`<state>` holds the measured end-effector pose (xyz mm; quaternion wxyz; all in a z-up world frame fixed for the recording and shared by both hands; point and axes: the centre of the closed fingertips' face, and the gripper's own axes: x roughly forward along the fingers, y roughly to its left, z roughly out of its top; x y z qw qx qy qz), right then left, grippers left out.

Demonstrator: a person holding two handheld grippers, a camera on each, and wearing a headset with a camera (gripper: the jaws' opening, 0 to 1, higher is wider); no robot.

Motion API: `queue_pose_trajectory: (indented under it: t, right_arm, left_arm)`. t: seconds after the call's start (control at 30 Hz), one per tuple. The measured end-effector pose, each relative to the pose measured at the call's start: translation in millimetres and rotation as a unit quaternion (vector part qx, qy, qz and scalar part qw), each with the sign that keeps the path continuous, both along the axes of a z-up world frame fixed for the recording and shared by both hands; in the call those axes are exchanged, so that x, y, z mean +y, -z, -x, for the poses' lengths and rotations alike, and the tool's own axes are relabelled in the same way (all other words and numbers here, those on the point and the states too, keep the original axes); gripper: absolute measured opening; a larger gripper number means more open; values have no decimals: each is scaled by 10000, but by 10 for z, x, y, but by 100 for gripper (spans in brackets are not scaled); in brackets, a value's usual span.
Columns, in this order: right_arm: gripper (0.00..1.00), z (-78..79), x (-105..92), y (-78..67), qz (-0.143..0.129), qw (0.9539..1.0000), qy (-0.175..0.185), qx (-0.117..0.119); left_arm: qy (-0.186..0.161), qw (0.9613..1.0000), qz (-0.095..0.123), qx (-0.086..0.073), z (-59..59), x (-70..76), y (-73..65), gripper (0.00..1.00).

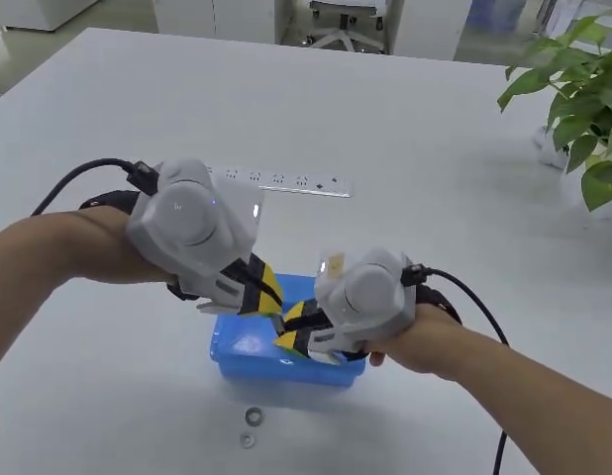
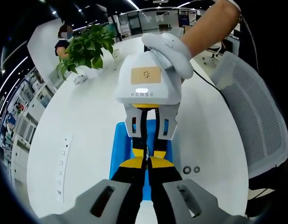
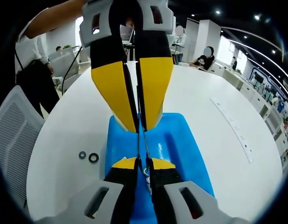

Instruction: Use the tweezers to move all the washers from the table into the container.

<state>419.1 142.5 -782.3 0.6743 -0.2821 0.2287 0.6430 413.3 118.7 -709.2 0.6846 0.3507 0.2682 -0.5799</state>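
My two grippers meet tip to tip over a blue container (image 1: 237, 351). The left gripper (image 1: 271, 297) comes in from the left, and the right gripper (image 1: 291, 332) from the right. Thin metal tweezers (image 3: 141, 135) run between the two sets of yellow jaws. In its own view the left gripper (image 2: 147, 161) is shut on them. The right gripper (image 3: 144, 164) is shut on them too, above the container (image 3: 181, 140). Two washers (image 1: 253, 417) lie side by side on the white table, just in front of the container. The washers (image 2: 187, 170) are beside the container's long wall (image 2: 117, 149).
A white power strip (image 1: 281, 181) lies on the table beyond the container. A potted plant (image 1: 583, 99) stands at the far right edge. A mesh office chair (image 2: 256, 112) sits at the table's near side. People sit in the room's background.
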Motion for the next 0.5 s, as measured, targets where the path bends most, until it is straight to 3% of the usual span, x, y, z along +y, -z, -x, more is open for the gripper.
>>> queue_pose_trajectory:
  t: [0.5]
  right_arm:
    - [11,65,-16,-136,-81,9999,3,-78]
  left_arm:
    - [20,10000,27,-59,68,-7,-120,6]
